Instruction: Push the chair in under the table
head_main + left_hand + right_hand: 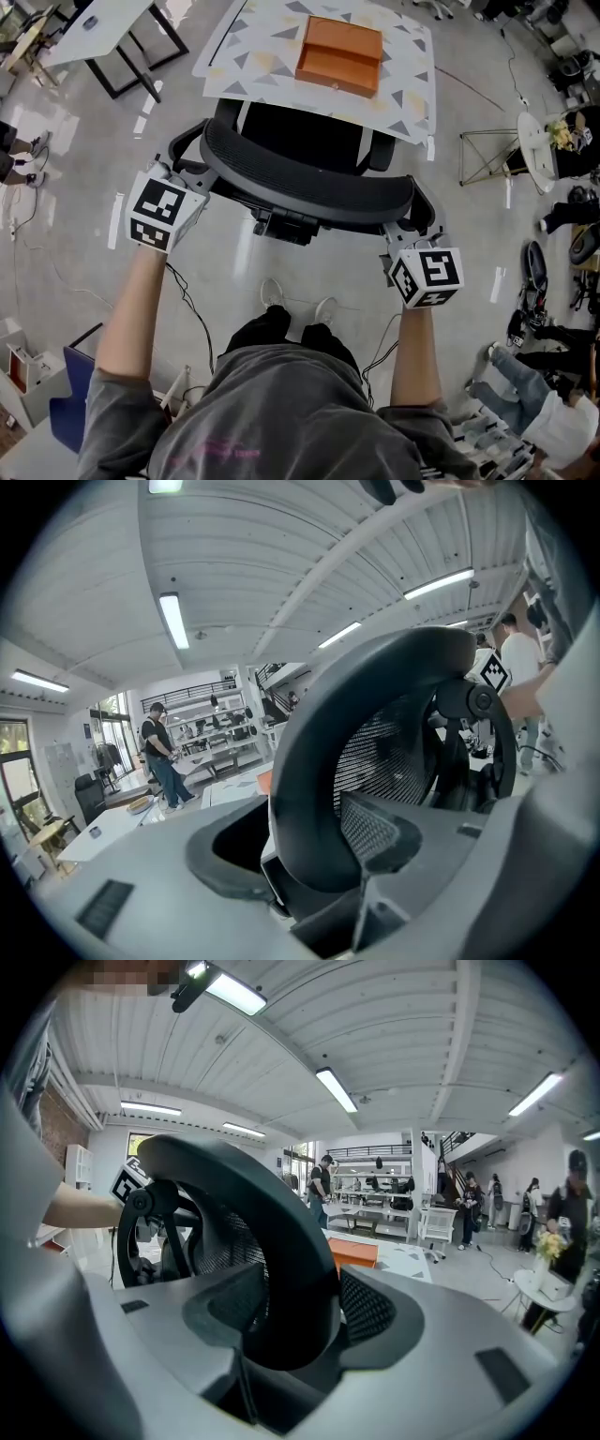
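Observation:
A black mesh office chair (309, 183) stands with its seat partly under a table (234, 47) that has a patterned cloth, and an orange box (339, 54) lies on top. My left gripper (192, 173) is at the left end of the backrest rim. In the left gripper view the rim (309, 789) runs between the jaws of the left gripper (314, 855), and a dark gap shows beside the left pad. My right gripper (403, 230) is at the right end of the rim. In the right gripper view both pads of the right gripper (291, 1330) press on the rim (291, 1269).
A white desk (103, 23) stands at the far left and a small round table (534, 141) with a wire stand at the right. Cables trail on the floor by my shoes (298, 302). People sit or stand at the right edge (525, 384) and further back (161, 752).

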Motion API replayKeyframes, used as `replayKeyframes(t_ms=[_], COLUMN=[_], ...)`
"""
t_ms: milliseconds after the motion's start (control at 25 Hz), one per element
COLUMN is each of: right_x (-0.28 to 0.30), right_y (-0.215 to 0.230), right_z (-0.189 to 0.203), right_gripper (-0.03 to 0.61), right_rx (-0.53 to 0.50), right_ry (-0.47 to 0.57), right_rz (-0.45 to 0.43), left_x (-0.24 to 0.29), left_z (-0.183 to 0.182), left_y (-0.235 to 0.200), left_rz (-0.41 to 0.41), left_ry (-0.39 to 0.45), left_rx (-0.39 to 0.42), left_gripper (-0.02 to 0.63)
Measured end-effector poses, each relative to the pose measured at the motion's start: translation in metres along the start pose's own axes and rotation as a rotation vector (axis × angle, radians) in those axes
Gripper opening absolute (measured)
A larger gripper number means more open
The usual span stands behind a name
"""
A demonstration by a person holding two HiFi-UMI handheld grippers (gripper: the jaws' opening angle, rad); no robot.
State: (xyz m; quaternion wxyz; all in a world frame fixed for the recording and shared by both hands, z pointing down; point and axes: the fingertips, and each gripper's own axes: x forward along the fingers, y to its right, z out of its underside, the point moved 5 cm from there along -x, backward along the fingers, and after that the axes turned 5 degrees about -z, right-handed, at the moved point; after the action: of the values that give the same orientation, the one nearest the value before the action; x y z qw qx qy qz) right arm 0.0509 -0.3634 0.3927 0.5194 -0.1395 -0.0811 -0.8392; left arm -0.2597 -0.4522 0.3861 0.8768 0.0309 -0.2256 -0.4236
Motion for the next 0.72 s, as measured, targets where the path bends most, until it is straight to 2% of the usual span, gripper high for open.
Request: replayKeyframes(t_ms=[720], right_x=[-0.051], right_y=[-0.03], right_z=[-0.001], right_gripper=[0.238], right_rx=[0.009], right_ry=[0.038], right_rz=[0.026], left_x=[-0.06], left_z=[0.002], left_y=[0.024], left_rz=[-0.01], left_ry=[0.053], left_rx=[-0.053], left_gripper=[0.225])
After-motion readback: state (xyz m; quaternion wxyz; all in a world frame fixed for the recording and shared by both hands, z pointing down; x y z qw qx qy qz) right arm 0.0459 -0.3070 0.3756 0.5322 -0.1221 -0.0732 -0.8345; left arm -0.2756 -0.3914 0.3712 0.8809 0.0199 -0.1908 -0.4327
